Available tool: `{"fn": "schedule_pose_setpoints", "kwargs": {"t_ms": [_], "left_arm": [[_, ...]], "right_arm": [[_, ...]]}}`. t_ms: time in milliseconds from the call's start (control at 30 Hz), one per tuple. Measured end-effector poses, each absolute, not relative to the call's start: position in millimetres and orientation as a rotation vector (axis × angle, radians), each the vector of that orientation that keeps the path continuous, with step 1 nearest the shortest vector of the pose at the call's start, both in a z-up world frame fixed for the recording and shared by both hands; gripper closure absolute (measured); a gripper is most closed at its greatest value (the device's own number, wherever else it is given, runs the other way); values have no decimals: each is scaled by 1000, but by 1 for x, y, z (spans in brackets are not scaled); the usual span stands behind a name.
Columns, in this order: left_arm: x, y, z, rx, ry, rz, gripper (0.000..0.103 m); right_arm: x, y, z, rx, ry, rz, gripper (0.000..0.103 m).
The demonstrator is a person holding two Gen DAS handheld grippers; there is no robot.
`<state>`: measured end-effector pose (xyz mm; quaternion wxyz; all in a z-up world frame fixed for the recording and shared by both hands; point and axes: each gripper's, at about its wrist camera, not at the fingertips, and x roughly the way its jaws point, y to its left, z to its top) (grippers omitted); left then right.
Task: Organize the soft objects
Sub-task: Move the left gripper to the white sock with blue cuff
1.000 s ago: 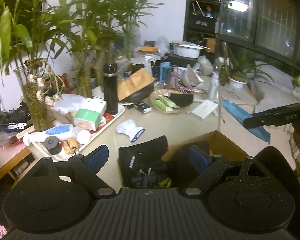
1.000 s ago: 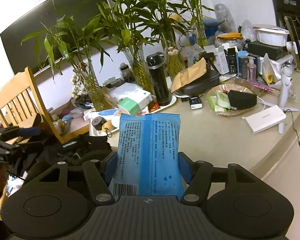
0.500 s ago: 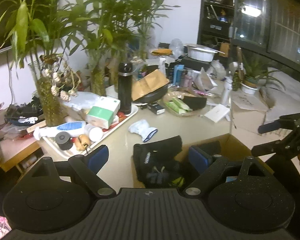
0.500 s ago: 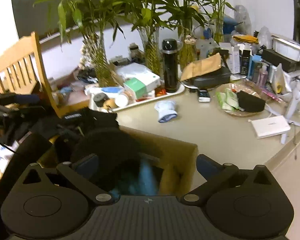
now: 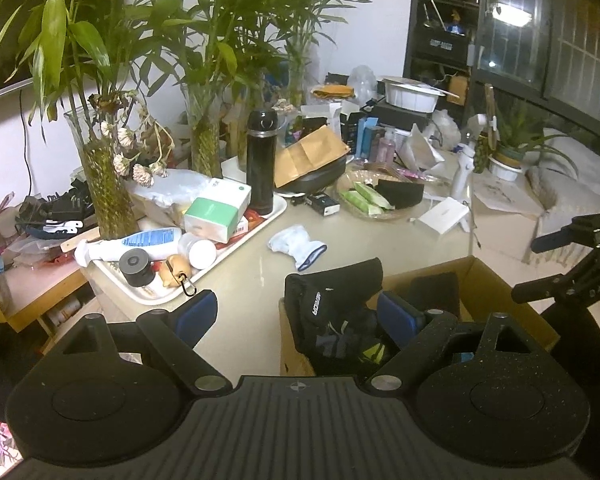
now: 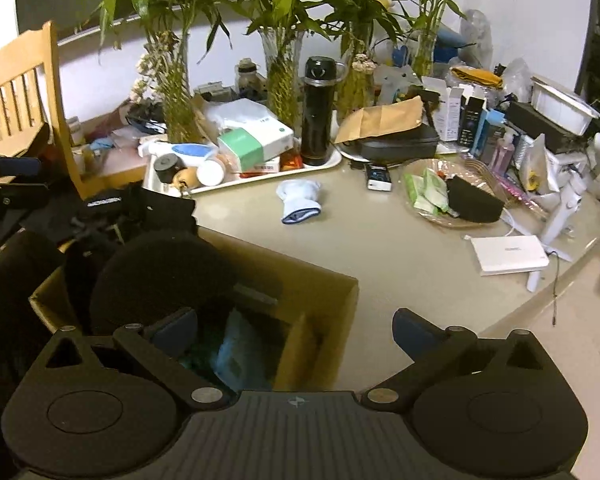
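A brown cardboard box [image 6: 320, 300] stands at the table's near edge. Inside it lies a light blue wipes pack [image 6: 240, 354], beside dark cloth. My right gripper [image 6: 296, 330] hovers over the box's right part, open wide, with nothing between its pads. Black garments [image 5: 332, 304] drape over the box's left wall [image 5: 292, 344] in the left wrist view. Just before these hangs my left gripper [image 5: 300, 314], open and empty. A small white and blue sock [image 5: 298, 245] [image 6: 298, 200] lies on the beige table [image 6: 380, 256] beyond the box.
A white tray [image 5: 256, 236] with a green-white carton, bottles and a black flask [image 5: 262, 168] sits at the back left. Glass vases with bamboo stand behind. A dish with green packets [image 6: 440, 196], a white box [image 6: 508, 254] and a wooden chair [image 6: 16, 92] are around.
My right gripper let go of the blue wipes pack, which dropped into the box, and its jaws went wide. The left view drifted slightly; its gripper stayed open.
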<state>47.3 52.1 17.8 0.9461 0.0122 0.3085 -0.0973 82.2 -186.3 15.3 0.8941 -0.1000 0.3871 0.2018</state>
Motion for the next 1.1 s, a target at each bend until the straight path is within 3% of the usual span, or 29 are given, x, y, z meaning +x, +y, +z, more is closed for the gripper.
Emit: {"fn": "schedule_pose_setpoints", "kwargs": {"t_ms": [1100], "left_arm": [[69,57,25,41,613,-206,15]], "right_arm": [[112,-208,14,-174,797,373,0]]}}
